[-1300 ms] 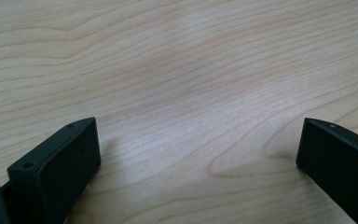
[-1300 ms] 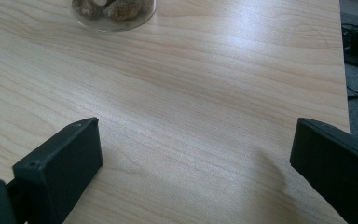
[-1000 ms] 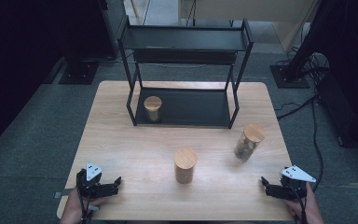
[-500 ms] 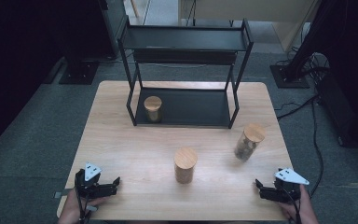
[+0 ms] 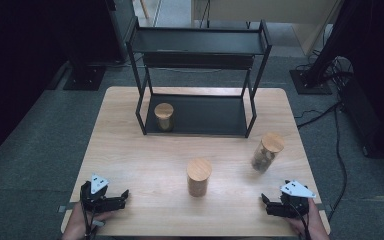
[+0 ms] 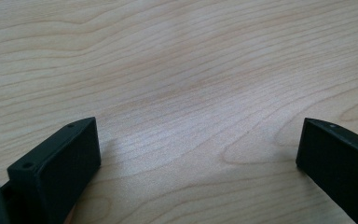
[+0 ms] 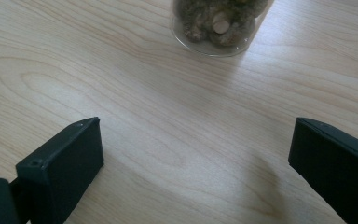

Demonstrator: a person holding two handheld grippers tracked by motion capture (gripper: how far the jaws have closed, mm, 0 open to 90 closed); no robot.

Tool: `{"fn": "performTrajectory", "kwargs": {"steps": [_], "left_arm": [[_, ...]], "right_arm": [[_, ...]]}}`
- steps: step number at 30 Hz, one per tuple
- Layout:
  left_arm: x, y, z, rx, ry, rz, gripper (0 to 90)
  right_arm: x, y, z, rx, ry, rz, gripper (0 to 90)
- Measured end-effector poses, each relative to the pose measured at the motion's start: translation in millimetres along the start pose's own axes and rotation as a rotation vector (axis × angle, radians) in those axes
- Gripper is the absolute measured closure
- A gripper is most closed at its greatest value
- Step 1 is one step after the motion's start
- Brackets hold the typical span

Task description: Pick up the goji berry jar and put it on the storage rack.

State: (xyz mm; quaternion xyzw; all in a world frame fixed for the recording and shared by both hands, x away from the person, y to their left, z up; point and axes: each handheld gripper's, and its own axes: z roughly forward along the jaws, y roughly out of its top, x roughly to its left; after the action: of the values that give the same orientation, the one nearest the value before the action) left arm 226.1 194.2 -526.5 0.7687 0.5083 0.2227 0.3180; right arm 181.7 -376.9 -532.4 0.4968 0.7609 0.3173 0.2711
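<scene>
High view is showing the right gripper resting near the table edge, jaws spread wide and empty, aiming toward the glass jar just ahead, likely lining up a grasp; the left gripper is waiting open too.
</scene>
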Motion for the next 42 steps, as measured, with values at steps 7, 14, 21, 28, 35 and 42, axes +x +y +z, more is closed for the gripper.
{"fn": "performTrajectory", "kwargs": {"steps": [7, 14, 21, 28, 35, 42], "left_arm": [[0.0, 0.0, 0.0, 0.0, 0.0, 0.0, 0.0], [0.2, 0.0, 0.0, 0.001, -0.001, 0.002, 0.0], [0.1, 0.0, 0.0, 0.0, -0.001, 0.001, 0.0], [0.1, 0.0, 0.0, 0.0, -0.001, 0.001, 0.0], [0.2, 0.0, 0.1, 0.0, -0.001, 0.001, 0.0], [0.1, 0.0, 0.0, 0.0, -0.001, 0.001, 0.0]], "right_arm": [[8.2, 3.1, 2.3, 0.001, 0.017, -0.003, 2.6], [22.5, 7.7, 5.4, -0.001, 0.049, -0.028, 2.6], [30.7, 11.0, 8.2, 0.005, 0.086, -0.034, 2.6], [27.3, 12.0, 10.5, 0.03, 0.126, 0.008, 2.7], [26.8, 12.4, 11.5, 0.037, 0.139, 0.021, 2.6], [35.9, 13.8, 11.6, 0.037, 0.154, 0.006, 2.6]]}}
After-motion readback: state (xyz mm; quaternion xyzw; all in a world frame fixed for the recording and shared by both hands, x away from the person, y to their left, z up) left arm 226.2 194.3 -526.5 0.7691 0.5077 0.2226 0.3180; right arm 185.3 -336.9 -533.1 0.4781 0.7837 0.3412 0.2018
